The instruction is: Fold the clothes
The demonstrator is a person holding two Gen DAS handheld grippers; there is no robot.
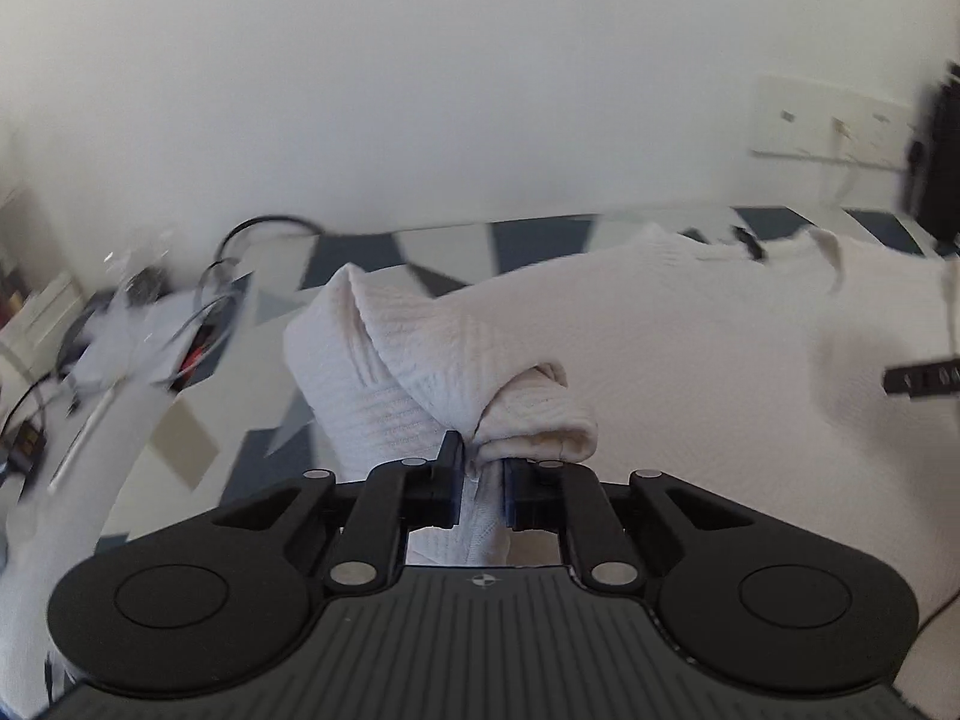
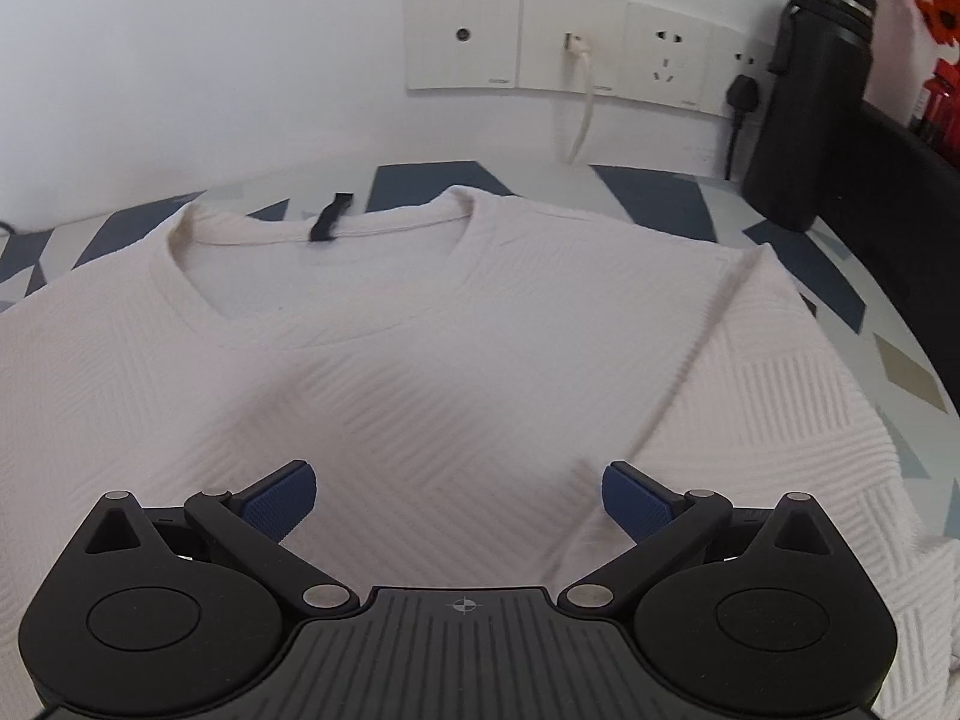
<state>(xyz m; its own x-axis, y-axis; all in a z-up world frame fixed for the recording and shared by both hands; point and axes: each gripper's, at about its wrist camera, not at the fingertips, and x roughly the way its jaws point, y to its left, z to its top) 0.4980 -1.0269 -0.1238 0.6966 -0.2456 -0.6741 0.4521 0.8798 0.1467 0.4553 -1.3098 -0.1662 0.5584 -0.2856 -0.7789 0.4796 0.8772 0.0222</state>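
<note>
White textured sweater lies spread flat on a blue-and-grey patterned tabletop, its bunched sleeve pinched between the closed jaws of the left gripper, while the right gripper hovers with jaws spread wide above the chest.
</note>
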